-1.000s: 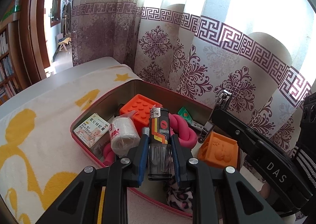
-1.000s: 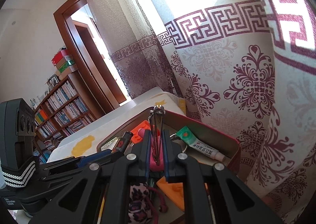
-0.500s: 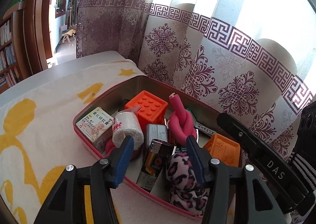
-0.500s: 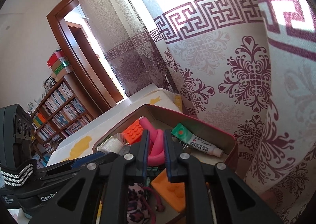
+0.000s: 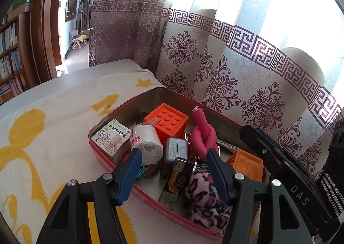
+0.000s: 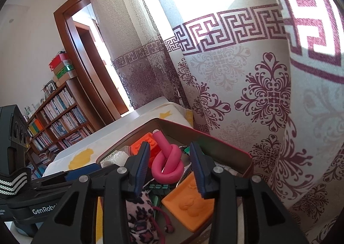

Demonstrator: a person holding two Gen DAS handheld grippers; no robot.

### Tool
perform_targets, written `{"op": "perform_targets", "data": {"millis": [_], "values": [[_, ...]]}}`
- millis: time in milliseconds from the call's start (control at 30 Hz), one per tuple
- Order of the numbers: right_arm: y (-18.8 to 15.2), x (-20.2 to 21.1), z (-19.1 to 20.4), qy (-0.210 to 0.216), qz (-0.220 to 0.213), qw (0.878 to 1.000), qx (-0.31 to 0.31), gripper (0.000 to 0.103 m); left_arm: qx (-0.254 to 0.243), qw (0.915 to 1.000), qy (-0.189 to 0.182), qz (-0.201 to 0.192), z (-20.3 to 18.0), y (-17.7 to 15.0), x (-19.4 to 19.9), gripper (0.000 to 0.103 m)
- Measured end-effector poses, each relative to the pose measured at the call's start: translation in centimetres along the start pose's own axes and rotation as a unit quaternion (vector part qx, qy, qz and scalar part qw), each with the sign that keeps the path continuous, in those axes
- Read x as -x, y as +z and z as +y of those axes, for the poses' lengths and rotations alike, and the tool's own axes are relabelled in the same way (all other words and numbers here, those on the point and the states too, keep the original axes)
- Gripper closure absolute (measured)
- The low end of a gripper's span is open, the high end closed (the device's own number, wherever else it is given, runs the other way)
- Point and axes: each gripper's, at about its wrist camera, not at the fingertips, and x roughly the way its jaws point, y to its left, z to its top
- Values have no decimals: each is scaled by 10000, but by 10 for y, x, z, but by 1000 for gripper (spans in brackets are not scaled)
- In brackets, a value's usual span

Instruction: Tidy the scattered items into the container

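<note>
A pink-rimmed metal tin sits on a towel and holds several items. Among them are an orange studded block, a knotted pink foam tube, a bandage roll, an ointment box, a leopard plush and an orange tile. A lighter lies in the tin under my left gripper, which is open and holds nothing. My right gripper hovers over the tin's right side, jaws opening, pads touching nothing. The pink tube shows through their gap.
The tin rests on a white towel with yellow shapes. A patterned curtain hangs close behind the tin and to its right. A bookshelf and a doorway stand far off to the left.
My left gripper opened and let go of the lighter, which now lies in the tin. My right gripper released the nail clippers and its jaws have spread apart.
</note>
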Motion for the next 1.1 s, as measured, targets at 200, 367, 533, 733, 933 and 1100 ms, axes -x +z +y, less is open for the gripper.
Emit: {"op": "perform_targets", "data": {"millis": [200,367,533,733,933,1100], "values": [[-1,1,3,-80,-26,9999,61,58,21,10000,68,4,1,0,1,39],[-1,9,-2,-306,-276,9991,-63,30,213,9997,119,-97,7,-1,4,23],[0,13,-4,-425,-411,9982,-93,23,277,9994,151,-114,10,-1,7,20],[0,16,-4,-595,-516,9969,-73,22,162,9991,302,-266,10,-2,14,7],[0,15,-10,-686,-531,9960,-195,22,182,9978,493,-401,15,-2,20,7],[-2,13,-8,-716,-483,9962,-137,20,164,9969,652,-417,19,-3,22,7]]}}
